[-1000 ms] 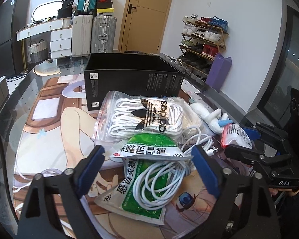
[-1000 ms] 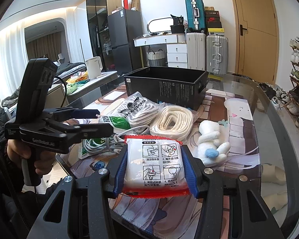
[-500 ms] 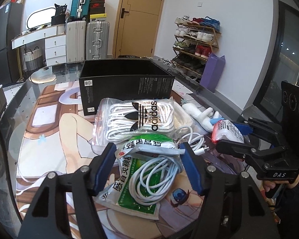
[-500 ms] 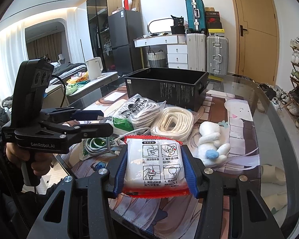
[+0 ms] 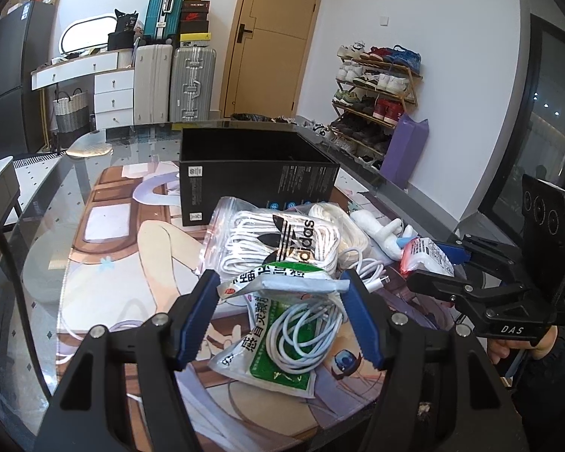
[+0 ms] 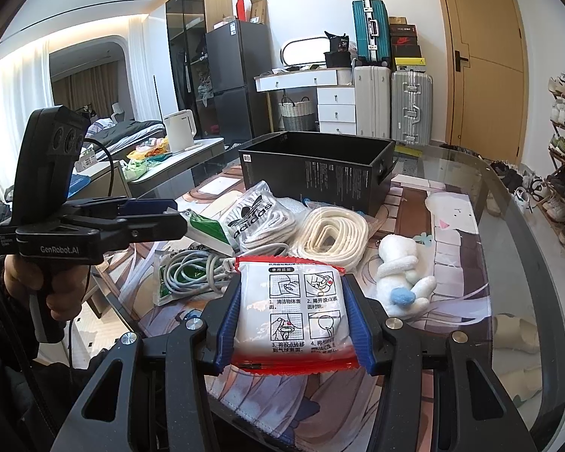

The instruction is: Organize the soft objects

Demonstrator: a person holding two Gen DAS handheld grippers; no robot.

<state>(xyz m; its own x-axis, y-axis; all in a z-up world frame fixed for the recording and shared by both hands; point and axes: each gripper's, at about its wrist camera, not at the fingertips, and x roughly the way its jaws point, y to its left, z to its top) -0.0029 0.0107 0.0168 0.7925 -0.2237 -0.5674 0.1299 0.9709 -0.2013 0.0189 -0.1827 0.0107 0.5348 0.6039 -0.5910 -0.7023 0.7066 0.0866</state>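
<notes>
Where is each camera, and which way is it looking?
Left wrist: sits on the left gripper, which pinches a green packet; looks over the table toward the black box and door.
Right wrist: sits on the right gripper, which holds a red-edged packet; looks toward the box, fridge and suitcases; a hand shows.
Both see the box, the laces bag and the other gripper.

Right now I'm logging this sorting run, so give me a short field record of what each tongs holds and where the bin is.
left tongs: closed on green packet, which is lifted at its top edge
right tongs: clamped on red-edged white packet
black box: open, behind the pile
on mat: adidas lace bag, cream rope coil, white plush, white cable
</notes>
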